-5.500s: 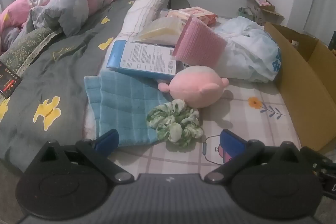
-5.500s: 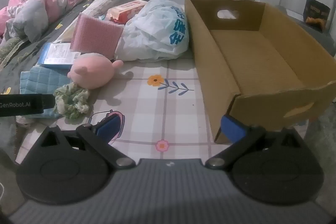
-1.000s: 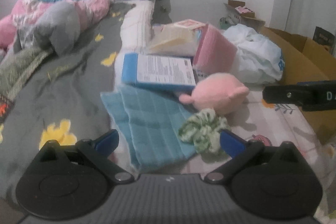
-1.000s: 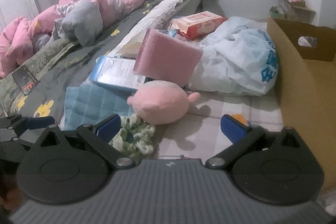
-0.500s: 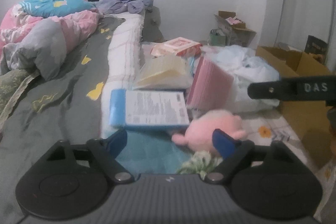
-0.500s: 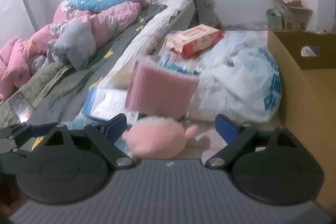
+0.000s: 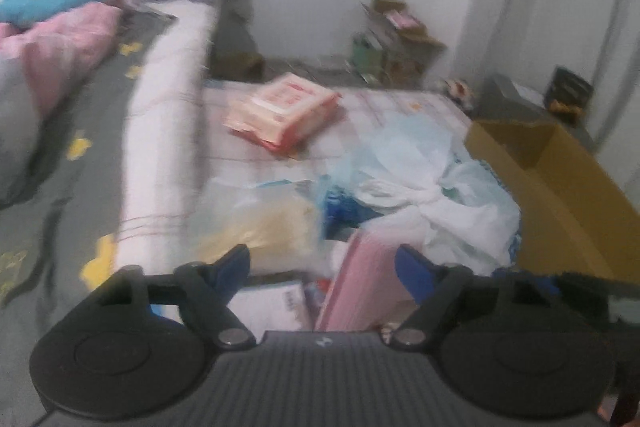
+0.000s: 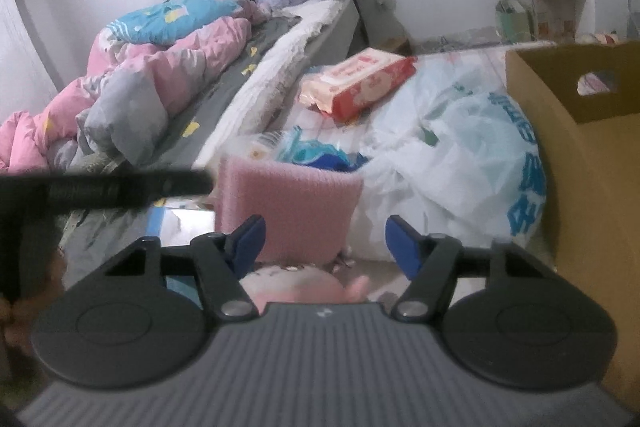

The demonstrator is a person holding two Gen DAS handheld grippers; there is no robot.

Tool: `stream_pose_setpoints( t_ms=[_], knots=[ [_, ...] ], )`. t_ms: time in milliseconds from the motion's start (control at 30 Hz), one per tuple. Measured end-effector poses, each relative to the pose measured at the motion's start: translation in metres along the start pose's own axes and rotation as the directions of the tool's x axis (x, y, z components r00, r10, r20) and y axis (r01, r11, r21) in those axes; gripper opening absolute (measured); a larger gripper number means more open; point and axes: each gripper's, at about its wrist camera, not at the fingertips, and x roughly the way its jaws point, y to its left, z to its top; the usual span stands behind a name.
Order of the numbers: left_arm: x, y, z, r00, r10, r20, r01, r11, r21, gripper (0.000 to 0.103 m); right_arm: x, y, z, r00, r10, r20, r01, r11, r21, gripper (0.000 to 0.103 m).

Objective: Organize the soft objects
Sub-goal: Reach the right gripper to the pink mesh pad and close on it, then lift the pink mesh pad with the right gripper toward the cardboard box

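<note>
From the left wrist camera, blurred by motion, the left claw [image 7: 322, 269] has its blue-padded jaws closing, with a gap still between them and nothing pressed. The ribbed pink foam pad [image 7: 360, 287] stands on edge between the jaws in the picture, though the blur hides whether it touches them. Beyond lie a pale yellow packet [image 7: 268, 227], a crumpled white plastic bag [image 7: 436, 203], a red-and-white tissue pack [image 7: 284, 115] and, at the right, an open brown cardboard box [image 7: 560, 195].

From the right wrist camera, the right claw [image 8: 324, 245] is likewise closing, its pads apart and gripping nothing. The round pink plush toy [image 8: 296, 285] lies on the bed just below the jaws, partly hidden by the claw body. The pink foam pad [image 8: 288, 207] stands upright behind it, against the white bag [image 8: 460, 155]. The box wall [image 8: 592, 187] fills the right edge.
</note>
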Motion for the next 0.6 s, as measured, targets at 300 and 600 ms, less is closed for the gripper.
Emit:
stream_pose_setpoints(
  t_ms=[300, 600],
  knots=[
    [0.029, -0.021, 0.011, 0.998, 0.02, -0.056, -0.018, 0.999, 0.043, 0.031, 0.003, -0.02, -0.009, 1.0, 0.011, -0.019, -0.01, 0.999, 0.046, 0.066],
    [-0.033, -0.022, 0.012, 0.996, -0.016, 0.09, 0.023, 0.997, -0.073, 0.024, -0.023, -0.022, -0.013, 1.0, 0.023, 0.012, -0.023, 0.999, 0.049, 0.066]
  ],
)
